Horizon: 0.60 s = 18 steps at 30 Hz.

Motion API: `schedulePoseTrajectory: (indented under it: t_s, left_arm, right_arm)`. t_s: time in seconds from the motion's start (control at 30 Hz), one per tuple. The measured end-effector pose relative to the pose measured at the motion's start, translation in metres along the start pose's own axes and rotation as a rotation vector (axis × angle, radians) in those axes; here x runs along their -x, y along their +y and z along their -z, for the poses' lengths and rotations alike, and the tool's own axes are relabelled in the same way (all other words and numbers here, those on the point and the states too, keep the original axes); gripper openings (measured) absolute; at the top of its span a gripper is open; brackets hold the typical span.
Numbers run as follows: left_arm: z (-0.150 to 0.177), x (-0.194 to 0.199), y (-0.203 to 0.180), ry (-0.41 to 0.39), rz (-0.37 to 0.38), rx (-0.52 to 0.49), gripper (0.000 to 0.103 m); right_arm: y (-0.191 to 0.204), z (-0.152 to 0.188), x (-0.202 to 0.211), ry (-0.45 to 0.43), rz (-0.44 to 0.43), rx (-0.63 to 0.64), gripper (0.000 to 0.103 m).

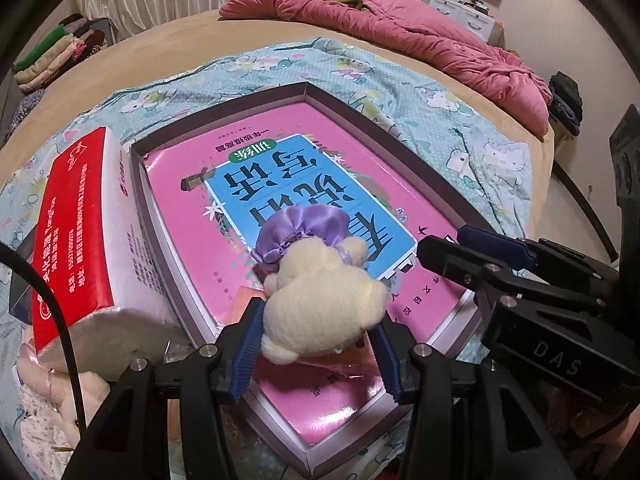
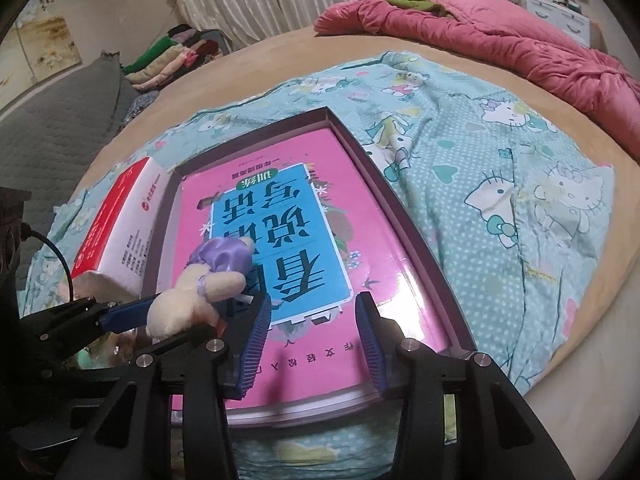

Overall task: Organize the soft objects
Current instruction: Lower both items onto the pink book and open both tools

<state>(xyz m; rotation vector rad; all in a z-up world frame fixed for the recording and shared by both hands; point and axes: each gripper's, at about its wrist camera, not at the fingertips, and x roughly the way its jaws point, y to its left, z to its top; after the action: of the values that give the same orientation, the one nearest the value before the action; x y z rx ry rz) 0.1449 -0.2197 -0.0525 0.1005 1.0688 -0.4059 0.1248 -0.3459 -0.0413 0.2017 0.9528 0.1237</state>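
Observation:
A cream plush toy (image 1: pixel 320 280) in a purple satin dress hangs over the near left part of a pink and blue book (image 1: pixel 304 184). The book lies in a shallow grey-walled box (image 1: pixel 340 98) on the bed. My left gripper (image 1: pixel 318 320) is shut on the plush toy, with a blue pad against each side of its body. The right wrist view shows the same toy (image 2: pixel 192 292) held in the left gripper (image 2: pixel 180 316). My right gripper (image 2: pixel 313 304) stands open over the book's near edge (image 2: pixel 312 364), nothing between its pads, and it also shows in the left wrist view (image 1: pixel 452 244).
A red and white tissue pack (image 1: pixel 80 232) leans against the box's left wall. More pale soft toys (image 1: pixel 44 408) lie at the near left. A Hello Kitty sheet (image 2: pixel 500 200) covers the bed, a pink quilt (image 2: pixel 500 40) lies at the back, and folded clothes (image 2: pixel 172 60) are stacked far left.

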Motion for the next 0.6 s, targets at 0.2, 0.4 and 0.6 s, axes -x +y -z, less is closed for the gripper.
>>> schedulePoseTrajectory:
  t_s: [0.2,0.4,0.6]
  left_arm:
    - [0.003,0.000,0.000,0.007,-0.006,-0.003,0.059]
    - [0.006,0.008,0.001,-0.004,-0.006,0.010,0.065]
    - [0.009,0.023,0.003,-0.025,-0.013,0.023,0.073]
  right_arm:
    - [0.000,-0.001,0.001,-0.008,0.001,-0.007,0.053]
    - [-0.001,-0.002,0.003,-0.016,0.002,-0.012,0.058]
    - [-0.001,-0.002,0.010,-0.047,0.012,-0.015,0.066]
